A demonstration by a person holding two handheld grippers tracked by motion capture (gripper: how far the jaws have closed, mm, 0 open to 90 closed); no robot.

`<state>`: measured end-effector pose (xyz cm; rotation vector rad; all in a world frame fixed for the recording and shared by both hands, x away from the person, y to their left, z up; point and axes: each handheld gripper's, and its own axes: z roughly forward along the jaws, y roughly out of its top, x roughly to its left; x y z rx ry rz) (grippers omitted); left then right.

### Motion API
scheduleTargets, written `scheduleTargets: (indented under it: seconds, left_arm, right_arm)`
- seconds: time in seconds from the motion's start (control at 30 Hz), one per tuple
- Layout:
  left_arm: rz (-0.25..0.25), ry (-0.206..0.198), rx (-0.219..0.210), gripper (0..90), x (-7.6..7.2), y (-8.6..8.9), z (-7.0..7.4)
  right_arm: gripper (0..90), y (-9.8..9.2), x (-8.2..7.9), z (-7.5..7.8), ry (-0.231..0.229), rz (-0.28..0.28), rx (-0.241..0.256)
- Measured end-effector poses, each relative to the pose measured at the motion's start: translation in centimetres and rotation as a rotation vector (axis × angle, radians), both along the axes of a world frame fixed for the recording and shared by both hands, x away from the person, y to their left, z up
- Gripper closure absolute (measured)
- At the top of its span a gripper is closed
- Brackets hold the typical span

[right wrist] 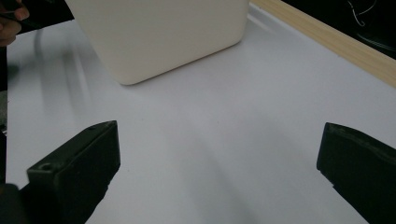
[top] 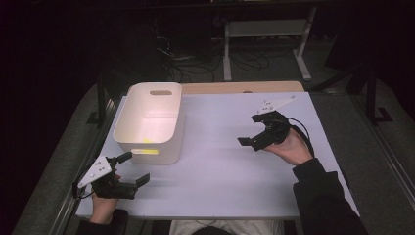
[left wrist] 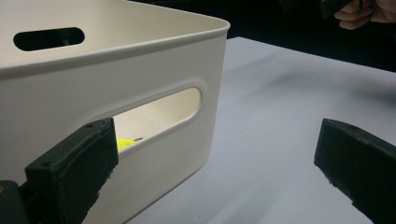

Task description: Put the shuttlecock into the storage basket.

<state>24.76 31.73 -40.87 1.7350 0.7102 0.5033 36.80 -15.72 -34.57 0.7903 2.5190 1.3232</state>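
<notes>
A cream plastic bin [top: 149, 122] with handle slots stands on the left half of the white table [top: 220, 166]. Something yellow [top: 148, 141] lies on its floor and shows through the near handle slot [left wrist: 122, 143]. My left gripper [top: 133, 169] is open at the table's front left corner, just in front of the bin [left wrist: 107, 93], with nothing between its jaws. My right gripper [top: 250, 130] is open too, held above the right half of the table and pointing toward the bin [right wrist: 159, 37]; it holds nothing.
A wooden strip [top: 240, 87] runs along the table's far edge. Beyond it, a white desk frame [top: 264, 29] and cables [top: 195, 63] lie on the dark floor. The table surface [right wrist: 210, 130] between the two grippers is bare.
</notes>
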Motion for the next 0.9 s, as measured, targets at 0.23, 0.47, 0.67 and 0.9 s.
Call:
scheduleTargets:
  seconds: [0.23, 0.47, 0.67, 0.9]
  left_arm:
    - [0.001, 0.0, 0.001, 0.0, 0.0, 0.0, 0.0]
    - [0.0, -0.001, 0.003, 0.0, 0.0, 0.0, 0.0]
    - [0.0, -0.001, 0.004, 0.0, 0.0, 0.0, 0.0]
    - [0.001, -0.001, 0.005, 0.0, 0.0, 0.0, 0.0]
  right_arm:
    - [0.0, -1.1, -0.5, -0.6, 0.002, -0.018, 0.005]
    - [0.0, -2.1, -1.1, -0.8, 0.0, -0.036, 0.015]
    - [0.0, -3.0, -1.4, -1.2, -0.001, -0.052, 0.022]
    - [0.0, -3.7, -1.8, -1.8, 0.005, -0.064, 0.031]
